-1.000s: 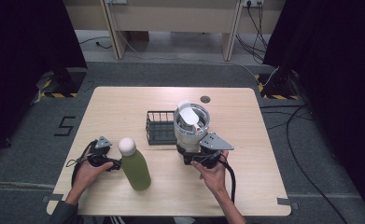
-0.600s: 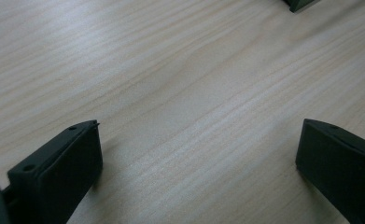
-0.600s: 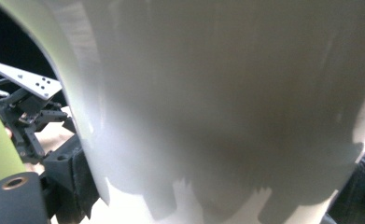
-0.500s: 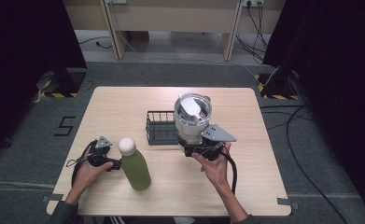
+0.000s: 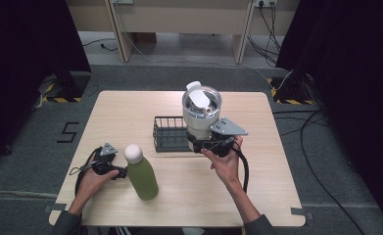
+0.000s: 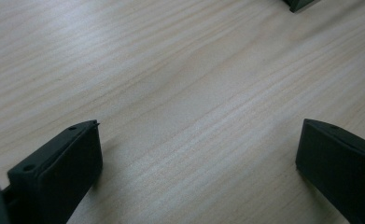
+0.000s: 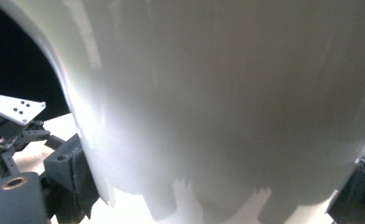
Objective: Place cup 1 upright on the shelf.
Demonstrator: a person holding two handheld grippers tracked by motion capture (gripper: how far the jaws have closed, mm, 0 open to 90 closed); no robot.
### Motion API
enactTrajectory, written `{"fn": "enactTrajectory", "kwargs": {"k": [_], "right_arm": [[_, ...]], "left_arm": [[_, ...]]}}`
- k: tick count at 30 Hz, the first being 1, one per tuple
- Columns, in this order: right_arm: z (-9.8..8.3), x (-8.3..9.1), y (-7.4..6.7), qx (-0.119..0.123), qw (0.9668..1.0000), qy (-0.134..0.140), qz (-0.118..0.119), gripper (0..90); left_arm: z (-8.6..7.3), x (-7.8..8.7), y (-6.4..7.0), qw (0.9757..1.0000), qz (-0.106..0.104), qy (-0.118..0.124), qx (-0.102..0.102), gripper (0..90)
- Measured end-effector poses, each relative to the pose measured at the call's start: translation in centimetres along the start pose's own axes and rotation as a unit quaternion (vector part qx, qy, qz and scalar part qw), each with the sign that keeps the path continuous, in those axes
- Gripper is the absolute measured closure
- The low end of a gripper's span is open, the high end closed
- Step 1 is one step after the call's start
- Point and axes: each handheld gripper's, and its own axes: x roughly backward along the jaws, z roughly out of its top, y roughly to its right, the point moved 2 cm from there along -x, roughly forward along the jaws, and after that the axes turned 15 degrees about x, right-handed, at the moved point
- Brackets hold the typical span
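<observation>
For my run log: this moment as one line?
right gripper: shut on white tumbler, lifted | left gripper: open beside green bottle

One sign can be read: a dark figure "5" (image 5: pixel 69 132) marked on the grey floor (image 5: pixel 27 161), just left of the counter (image 5: pixel 130 105). Black-and-yellow hazard stripes (image 5: pixel 57 99) lie on the floor near the far left corner, and another strip (image 5: pixel 287 101) near the far right corner. No label or brand is legible on anything else.

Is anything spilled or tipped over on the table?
Nothing is spilled. The green bottle stands upright, and the wire basket sits flat. The white cup is upright too, gripped by the right gripper.
</observation>
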Motion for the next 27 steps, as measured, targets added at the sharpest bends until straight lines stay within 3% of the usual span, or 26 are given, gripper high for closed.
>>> {"fn": "enactTrajectory", "kwargs": {"k": [27], "right_arm": [[-0.3, -3.8, 4.4, -0.005, 0.9985, -0.014, -0.052, 10.8]], "left_arm": [[0.0, 0.0, 0.0, 1.0, 0.0, 0.0, 0.0, 0.0]]}}
